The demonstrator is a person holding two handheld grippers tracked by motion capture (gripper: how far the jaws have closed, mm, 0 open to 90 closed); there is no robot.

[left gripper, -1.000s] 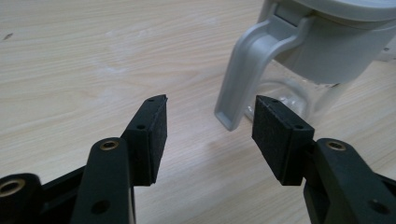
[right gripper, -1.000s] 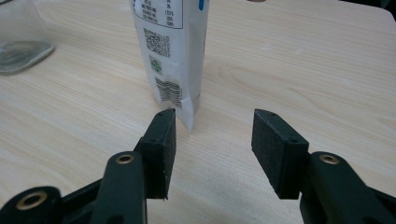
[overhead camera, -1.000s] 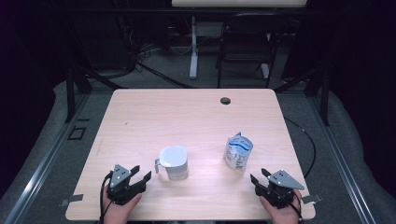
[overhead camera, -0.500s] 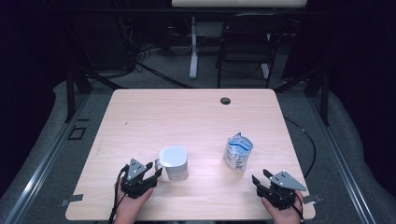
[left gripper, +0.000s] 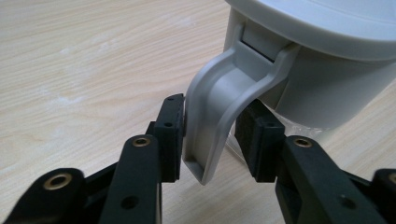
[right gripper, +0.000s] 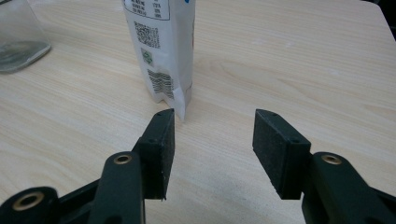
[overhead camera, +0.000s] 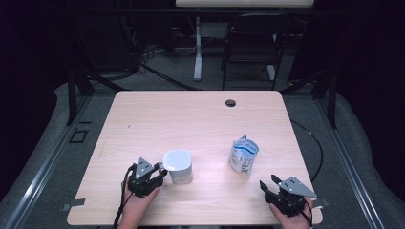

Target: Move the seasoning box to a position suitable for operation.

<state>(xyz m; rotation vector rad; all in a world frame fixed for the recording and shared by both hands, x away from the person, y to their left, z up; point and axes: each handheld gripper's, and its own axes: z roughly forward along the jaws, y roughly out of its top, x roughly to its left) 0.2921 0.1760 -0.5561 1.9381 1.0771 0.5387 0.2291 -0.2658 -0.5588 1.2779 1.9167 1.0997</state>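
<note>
- Pale wood-grain bench (overhead camera: 200, 119) sits in a dark room, with a chair and cables on the floor beyond its far edge.
- Your left gripper (overhead camera: 155, 175) has its fingers (left gripper: 170, 135) either side of the curved grey plastic handle (left gripper: 219, 107) of the lidded grey plastic jug (overhead camera: 178, 166), near the front left of the bench. They have just been closing: one finger lies against the handle, the other looks a sliver off it, so the pinch is not yet made. Coming in level suits that upright handle.
- Your right gripper (overhead camera: 273, 187) rests at the front right, its fingers (right gripper: 161, 149) spread with nothing between them, aimed at the white printed stand-up pouch (overhead camera: 243, 155), seemingly waiting its turn.
- Your left gripper view cuts the jug off above its lid rim, its contents are hidden, and the pouch's print is too small to read.
</note>
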